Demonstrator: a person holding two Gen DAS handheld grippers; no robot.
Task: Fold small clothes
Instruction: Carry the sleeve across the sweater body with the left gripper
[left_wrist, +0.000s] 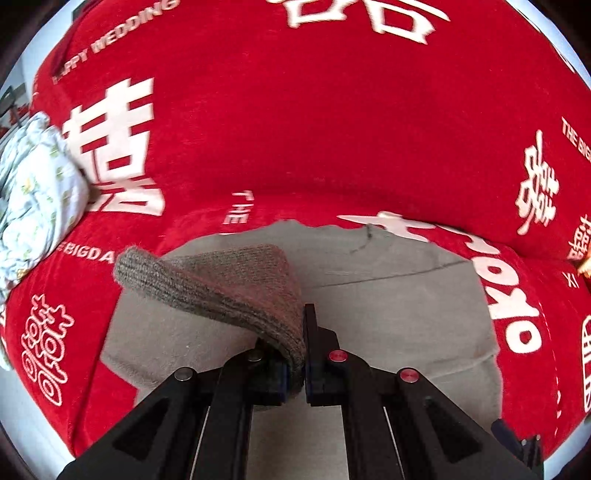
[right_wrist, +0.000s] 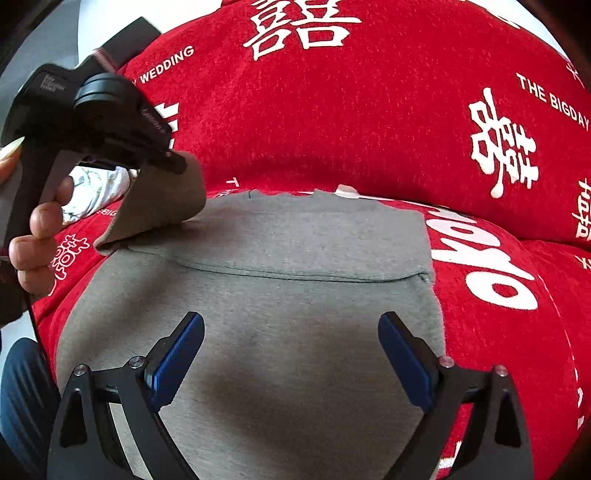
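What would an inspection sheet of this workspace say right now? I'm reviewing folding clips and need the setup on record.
Surface: red blanket with white lettering and characters, soft and uneven.
Job's things: grey garment spread flat on the blanket; its ribbed cuff is lifted off the cloth.
Clutter: floral bundle of fabric at the blanket's left edge.
Grippers: left gripper shut on the ribbed cuff; right gripper open above the garment, nothing between its pads.
Cables: nothing seen.
Surroundings: a person's hand holds the left gripper's handle; pale floor or wall beyond the blanket.
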